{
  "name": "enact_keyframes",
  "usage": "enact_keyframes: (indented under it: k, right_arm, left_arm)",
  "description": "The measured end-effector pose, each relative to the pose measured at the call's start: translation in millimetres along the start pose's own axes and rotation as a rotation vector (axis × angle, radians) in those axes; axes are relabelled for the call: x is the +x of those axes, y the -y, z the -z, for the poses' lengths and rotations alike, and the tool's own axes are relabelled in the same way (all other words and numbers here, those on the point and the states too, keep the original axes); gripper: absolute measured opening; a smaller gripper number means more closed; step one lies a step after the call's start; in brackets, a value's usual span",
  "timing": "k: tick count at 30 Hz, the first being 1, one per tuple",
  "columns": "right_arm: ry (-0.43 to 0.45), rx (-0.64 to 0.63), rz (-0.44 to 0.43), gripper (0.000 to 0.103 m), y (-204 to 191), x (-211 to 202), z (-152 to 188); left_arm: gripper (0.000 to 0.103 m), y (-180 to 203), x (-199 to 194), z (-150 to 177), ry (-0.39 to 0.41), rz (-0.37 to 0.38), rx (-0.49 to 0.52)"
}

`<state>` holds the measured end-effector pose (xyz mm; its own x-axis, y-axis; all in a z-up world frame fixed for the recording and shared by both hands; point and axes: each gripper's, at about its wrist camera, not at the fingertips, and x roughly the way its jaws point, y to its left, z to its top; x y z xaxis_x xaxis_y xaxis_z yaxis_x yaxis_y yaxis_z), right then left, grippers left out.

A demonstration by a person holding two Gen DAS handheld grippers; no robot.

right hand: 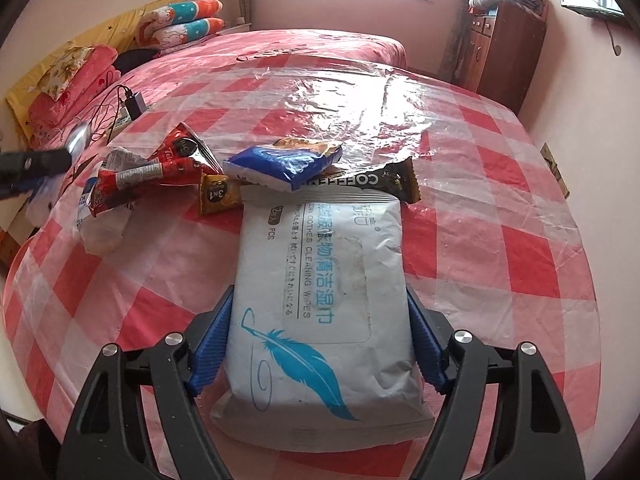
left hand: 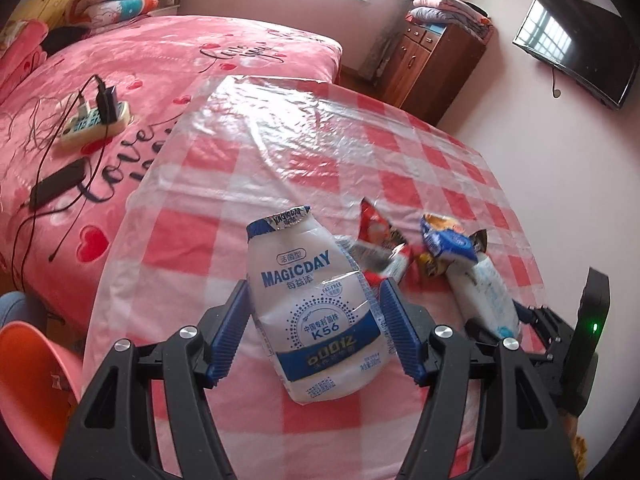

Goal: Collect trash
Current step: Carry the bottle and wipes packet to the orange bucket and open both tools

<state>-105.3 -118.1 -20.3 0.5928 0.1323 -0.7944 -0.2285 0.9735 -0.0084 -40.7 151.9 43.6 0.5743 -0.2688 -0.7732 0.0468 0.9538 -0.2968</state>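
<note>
My right tongs [right hand: 320, 340] straddled the largest piece of trash, the white wipes pack [right hand: 320, 312] with the blue feather, which lay flat on the red-checked table [right hand: 520, 240] with its near half between my blue pads. The pads stood right at its two long edges; the view did not let me say whether they pressed it yet, though the pack seemed to rest on the cloth rather than hang from me. My left tongs [left hand: 314, 314] were half spread and closed on the MAGICDAY bottle [left hand: 316, 312], a crumpled white plastic one with blue print, its mouth tilted up and away from me, its body clamped between the pads above the cloth. Just beyond the far end of the wipes pack lay the smaller litter: a blue tissue packet [right hand: 284, 166] resting on a dark coffee sachet [right hand: 384, 182], a red snack wrapper [right hand: 160, 168] to the left of them, and a little yellow sachet [right hand: 218, 198] between the wrapper and the pack.
</note>
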Motion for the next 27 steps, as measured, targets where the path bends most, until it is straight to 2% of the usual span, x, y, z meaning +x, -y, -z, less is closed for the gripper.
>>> enact_keyframes:
  k: [12,15,27]
  right_arm:
    - [0.005,0.012,-0.004,0.076,-15,-8,8]
    - [0.007,0.047,-0.051,0.076,-18,-14,11]
    - [0.018,0.051,-0.107,0.076,-48,-30,5]
  left_arm:
    - [0.066,-39,-12,27,-0.014,0.037,-0.037]
    - [0.066,-45,-14,34,-0.018,0.049,-0.046]
    - [0.066,-68,-23,62,-0.037,0.09,-0.057]
